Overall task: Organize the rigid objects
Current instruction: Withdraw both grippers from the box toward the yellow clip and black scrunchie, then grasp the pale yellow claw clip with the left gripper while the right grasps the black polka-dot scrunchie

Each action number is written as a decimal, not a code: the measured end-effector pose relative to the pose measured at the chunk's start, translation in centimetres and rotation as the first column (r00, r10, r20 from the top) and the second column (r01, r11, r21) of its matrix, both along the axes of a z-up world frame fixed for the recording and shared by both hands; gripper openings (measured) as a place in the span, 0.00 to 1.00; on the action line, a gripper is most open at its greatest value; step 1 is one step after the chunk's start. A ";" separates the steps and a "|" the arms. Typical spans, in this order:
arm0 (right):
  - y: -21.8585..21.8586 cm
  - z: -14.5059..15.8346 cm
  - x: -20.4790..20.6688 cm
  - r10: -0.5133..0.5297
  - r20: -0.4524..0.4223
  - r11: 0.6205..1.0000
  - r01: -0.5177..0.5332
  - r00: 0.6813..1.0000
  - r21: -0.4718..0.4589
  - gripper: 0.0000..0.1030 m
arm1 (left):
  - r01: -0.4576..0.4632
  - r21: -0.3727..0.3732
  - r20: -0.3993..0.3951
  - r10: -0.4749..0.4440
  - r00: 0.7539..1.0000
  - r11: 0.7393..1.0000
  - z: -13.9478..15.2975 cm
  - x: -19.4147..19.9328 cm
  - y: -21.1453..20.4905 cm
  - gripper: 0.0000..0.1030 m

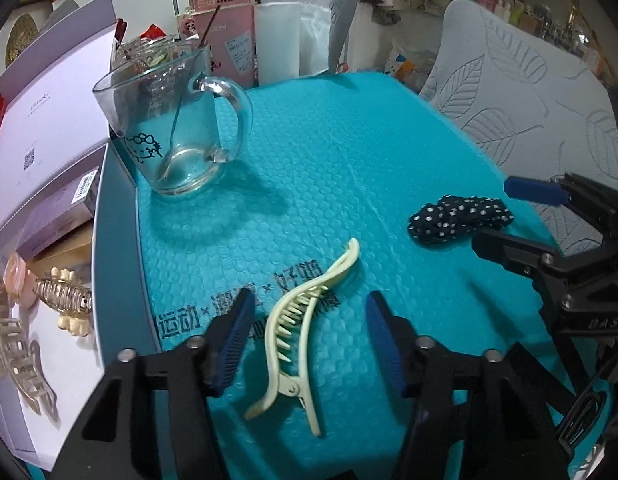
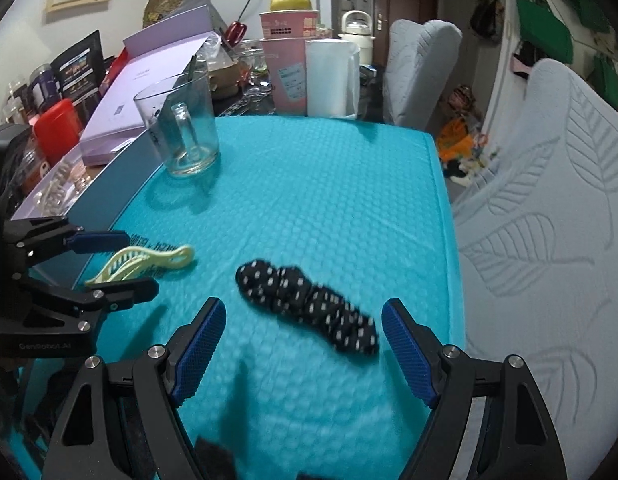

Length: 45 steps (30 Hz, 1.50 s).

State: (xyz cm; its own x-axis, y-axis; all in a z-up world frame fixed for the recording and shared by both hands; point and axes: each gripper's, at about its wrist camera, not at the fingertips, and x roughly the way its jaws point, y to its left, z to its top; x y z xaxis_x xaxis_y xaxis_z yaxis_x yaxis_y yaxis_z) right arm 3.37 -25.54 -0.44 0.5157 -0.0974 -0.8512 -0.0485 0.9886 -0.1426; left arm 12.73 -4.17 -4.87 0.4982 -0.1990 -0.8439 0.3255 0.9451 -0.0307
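In the left wrist view, the left gripper (image 1: 309, 344) stands unclenched astride a pale yellow plastic banana hair clip (image 1: 299, 336) lying on the teal bubble-textured mat (image 1: 329, 168). The blue ribbed pads (image 1: 233, 340) flank the clip's toothed middle without touching it, so nothing is grasped. To the right, the right gripper (image 1: 505, 212) brackets a black fabric scrunchie with white dots (image 1: 461, 218). At the back left stands a clear glass mug with a cartoon cat print (image 1: 169, 128), a thin spoon leaning inside. Off the mat's left edge, translucent claw clips (image 1: 63, 300) sit in a white box.

The risk, as I judge it: the clip is long, curved and lies slantwise to the jaws, so a squeeze on its teeth could pivot it, flip it out sideways, or press the spring end open. The bubble mat may also give under the fingertips.

Writing here: dark Chinese characters on the mat beside the clip, partly covered; small lettering on the right gripper that I cannot read for sure.

In the right wrist view, the right gripper (image 2: 303, 340) is spread wide, with the scrunchie (image 2: 309, 304) lying diagonally between its pads, untouched. The scrunchie is soft and near the mat's right edge; a skewed closing could nudge it off. The left gripper (image 2: 121, 260) carries the words "GenRobot.AI". The yellow clip (image 2: 145, 262) lies between its fingers.
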 end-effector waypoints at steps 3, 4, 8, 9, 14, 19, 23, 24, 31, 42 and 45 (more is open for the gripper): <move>-0.2 -1.0 1.1 0.014 -0.030 1.000 -0.014 0.999 0.006 0.79 | -0.010 -0.020 -0.038 0.009 0.999 1.000 -0.7 0.6 0.3 0.40; -0.2 -1.3 1.3 0.017 -0.040 1.000 -0.017 0.999 0.007 0.79 | -0.011 -0.024 -0.031 0.010 0.999 1.000 -0.7 0.5 0.3 0.36; -0.2 -2.2 1.4 0.025 -0.068 1.000 -0.024 0.997 0.021 0.62 | -0.005 -0.030 -0.024 0.004 1.000 1.000 -0.7 0.3 0.4 0.23; -0.2 -2.2 1.3 0.025 -0.067 1.000 -0.024 0.997 0.011 0.58 | -0.005 -0.035 -0.026 0.004 1.000 0.999 -0.7 0.2 0.5 0.21; 0.2 -1.9 0.7 0.036 -0.071 0.999 -0.038 0.997 -0.019 0.18 | -0.021 -0.049 -0.031 0.019 0.999 0.999 -0.7 -0.3 0.7 0.21; 0.9 -1.6 -0.7 0.047 -0.080 0.999 -0.047 0.996 0.002 0.17 | -0.029 -0.068 -0.038 0.027 0.999 0.997 -0.5 -1.9 1.1 0.21; 2.3 -1.2 -2.7 0.061 -0.085 0.998 -0.061 0.995 0.004 0.17 | -0.029 -0.089 -0.050 0.025 0.998 0.996 -0.4 -3.7 1.4 0.21; 2.6 -1.0 -3.2 0.063 -0.087 0.998 -0.063 0.994 0.007 0.17 | -0.029 -0.091 -0.046 0.025 0.999 0.995 -0.3 -4.1 1.6 0.21; 5.1 -0.2 -7.0 0.068 -0.082 0.998 -0.066 0.994 0.023 0.17 | -0.029 -0.097 -0.023 0.027 0.999 0.995 0.4 -7.8 2.7 0.21; 7.6 0.0 -10.4 0.046 -0.074 0.997 -0.041 0.996 0.064 0.17 | -0.052 -0.083 -0.018 0.050 0.999 0.995 0.7 -11.6 4.2 0.21; 8.1 -0.1 -11.1 0.042 -0.072 0.997 -0.037 0.997 0.065 0.17 | -0.062 -0.078 -0.022 0.060 0.998 0.995 0.7 -12.6 4.6 0.21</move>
State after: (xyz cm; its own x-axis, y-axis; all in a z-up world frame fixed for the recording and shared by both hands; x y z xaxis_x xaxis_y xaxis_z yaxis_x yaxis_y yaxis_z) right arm -7.72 -17.43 -0.49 0.4542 -0.0227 -0.8906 -0.0954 0.9927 -0.0740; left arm 0.15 0.41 -4.21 0.4946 -0.2352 -0.8367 0.2661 0.9574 -0.1119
